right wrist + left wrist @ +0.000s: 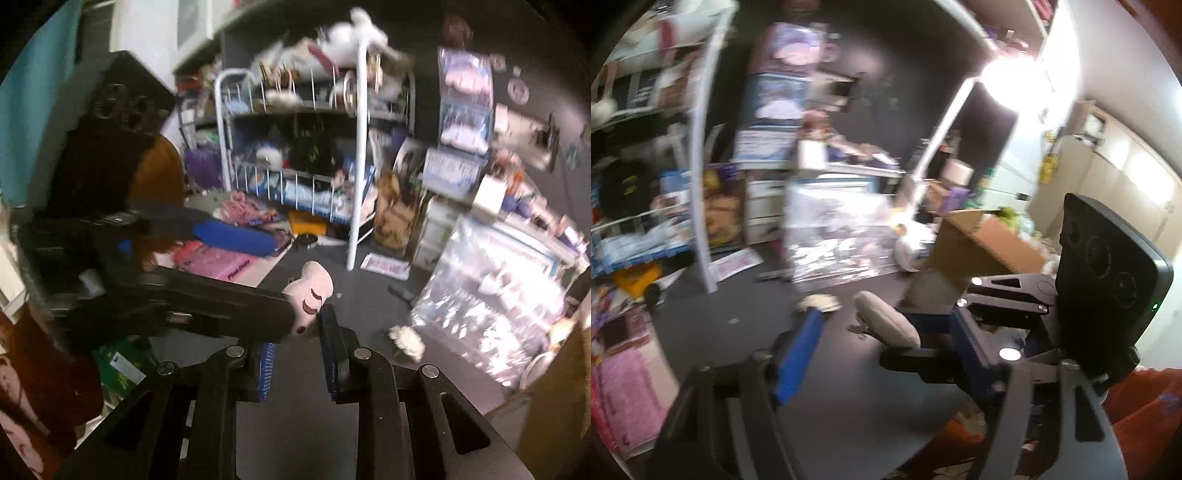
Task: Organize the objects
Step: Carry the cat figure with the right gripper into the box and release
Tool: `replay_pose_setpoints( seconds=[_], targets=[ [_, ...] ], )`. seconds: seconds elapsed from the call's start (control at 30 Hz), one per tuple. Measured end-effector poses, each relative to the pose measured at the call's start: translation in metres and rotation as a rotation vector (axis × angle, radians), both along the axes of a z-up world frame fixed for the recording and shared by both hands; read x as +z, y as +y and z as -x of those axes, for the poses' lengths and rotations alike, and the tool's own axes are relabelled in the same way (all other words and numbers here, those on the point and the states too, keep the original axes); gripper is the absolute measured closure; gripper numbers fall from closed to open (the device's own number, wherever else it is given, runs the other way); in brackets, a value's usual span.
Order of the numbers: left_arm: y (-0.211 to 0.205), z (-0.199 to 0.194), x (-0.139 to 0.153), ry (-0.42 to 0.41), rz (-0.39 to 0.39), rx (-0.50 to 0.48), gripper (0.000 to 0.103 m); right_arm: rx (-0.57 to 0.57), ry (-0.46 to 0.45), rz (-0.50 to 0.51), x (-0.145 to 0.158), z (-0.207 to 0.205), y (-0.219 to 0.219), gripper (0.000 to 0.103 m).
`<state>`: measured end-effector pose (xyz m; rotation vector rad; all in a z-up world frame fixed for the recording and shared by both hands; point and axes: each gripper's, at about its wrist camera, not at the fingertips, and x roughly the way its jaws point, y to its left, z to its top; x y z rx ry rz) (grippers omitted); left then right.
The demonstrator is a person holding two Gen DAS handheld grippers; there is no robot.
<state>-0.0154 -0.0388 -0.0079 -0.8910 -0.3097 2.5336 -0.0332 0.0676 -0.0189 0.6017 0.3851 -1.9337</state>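
Small plush toy [312, 291]: pale pink-beige, soft and rounded, with dark red curved stitched marks like closed eyes. From the left wrist camera the same plush toy [886, 319] reads as a plain grey-beige lozenge with a small metal clip at its lower end.

Position: held off the dark tabletop [369, 295], at the tips of the right gripper [301, 334]. Its blue-padded fingers [330, 354] are drawn nearly together, pinching the toy's lower part. The toy sticks up and forward beyond the pads.

Left gripper [849, 343]: partly open. One blue finger [799, 354] stands clear to the left of the toy; the other side is hidden behind the right gripper's body. Whether it touches the toy cannot be told. No firm hold visible.

Both views motion-blurred.

Surroundings: bare dark tabletop beneath and ahead of the toy. A white fabric flower [406, 339] lies on it to the right. Beyond, a shiny plastic-wrapped box [491, 295] closes the right side; a white wire rack [356, 147] crammed with plush and boxes closes the back; pink packages [218, 260] crowd the left edge. A cardboard box [979, 243] sits at far right in the left view.
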Motion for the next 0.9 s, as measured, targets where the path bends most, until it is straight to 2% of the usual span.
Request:
replay_pose_setpoints(
  seconds=[0.1, 0.23, 0.5, 0.67, 0.83, 0.87, 0.9],
  targets=[
    [0.022, 0.008, 0.012, 0.012, -0.039, -0.065, 0.057, -0.024, 0.053, 0.007, 0.017, -0.003, 0.025, 0.085],
    [0.054, 0.024, 0.027, 0.024, -0.011, -0.108, 0.068, -0.067, 0.083, 0.009, 0.030, 0.001, 0.058, 0.085],
    [0.129, 0.073, 0.042, 0.012, 0.030, -0.231, 0.068, -0.206, 0.106, -0.008, 0.046, 0.024, 0.127, 0.085],
    [0.166, 0.102, 0.041, -0.028, 0.049, -0.284, 0.068, -0.278, 0.056, -0.038, 0.049, 0.049, 0.162, 0.085],
    [0.188, 0.123, 0.034, -0.072, 0.088, -0.307, 0.068, -0.321, 0.006, -0.069, 0.042, 0.068, 0.177, 0.084],
    [0.191, 0.125, 0.033, -0.074, 0.098, -0.306, 0.067, -0.332, -0.001, -0.076, 0.040, 0.071, 0.179, 0.084],
    [0.192, 0.126, 0.033, -0.075, 0.104, -0.302, 0.057, -0.344, -0.003, -0.082, 0.039, 0.073, 0.181, 0.084]
  ],
)
